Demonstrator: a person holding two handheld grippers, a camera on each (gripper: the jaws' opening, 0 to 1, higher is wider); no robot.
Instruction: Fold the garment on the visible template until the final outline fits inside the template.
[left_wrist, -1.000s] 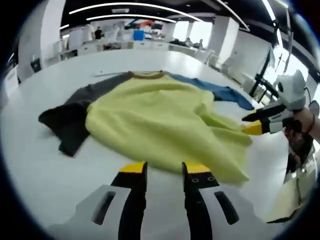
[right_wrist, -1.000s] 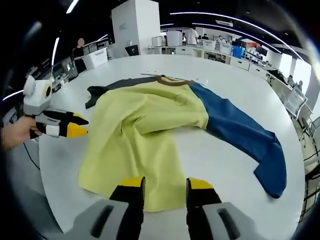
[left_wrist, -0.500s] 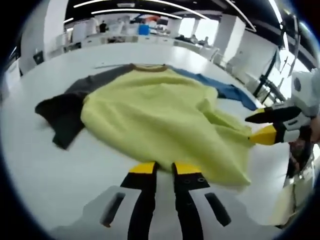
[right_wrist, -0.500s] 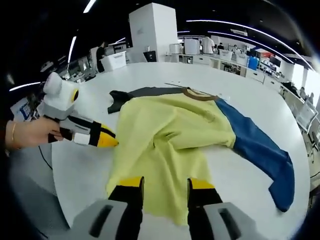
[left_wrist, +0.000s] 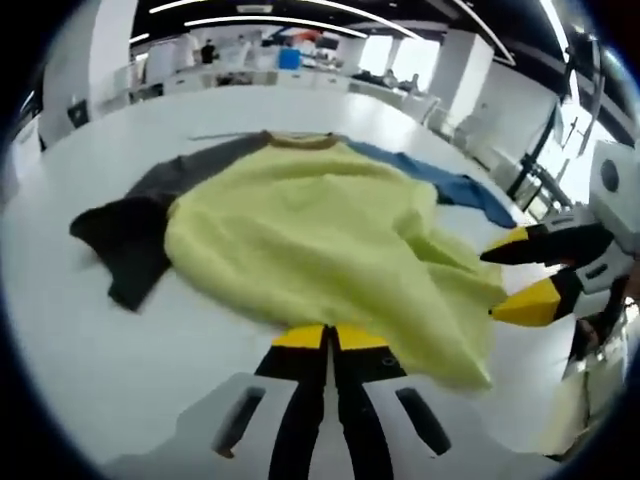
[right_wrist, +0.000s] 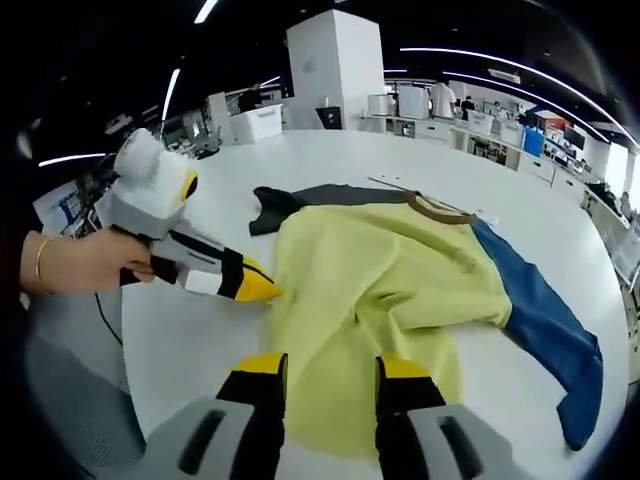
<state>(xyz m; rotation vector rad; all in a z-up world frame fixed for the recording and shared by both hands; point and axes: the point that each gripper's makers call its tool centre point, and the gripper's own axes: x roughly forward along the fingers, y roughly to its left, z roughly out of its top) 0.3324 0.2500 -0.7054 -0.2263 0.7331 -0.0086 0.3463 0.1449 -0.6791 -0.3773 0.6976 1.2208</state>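
Left gripper (left_wrist: 331, 338) pinched shut on hem of yellow knit garment (left_wrist: 320, 240) with grey and blue sleeves; right gripper (right_wrist: 333, 368) stood wide above it; white surface (right_wrist: 180, 330).

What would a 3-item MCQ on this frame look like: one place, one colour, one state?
1. Where does the left tool touch the garment?
A. at the yellow body's edge
B. at the blue sleeve's cuff
C. at the collar

2. What colours are the two sleeves?
A. both yellow
B. one dark grey, one blue
C. one red, one white

3. How do the right tool's jaws stand?
A. shut on the collar
B. shut on nothing
C. open

Answers: 1 A, its yellow tips meet the yellow hem in the right gripper view. 2 B, dark grey sleeve and blue sleeve flank the body. 3 C, a clear gap separates the tips.
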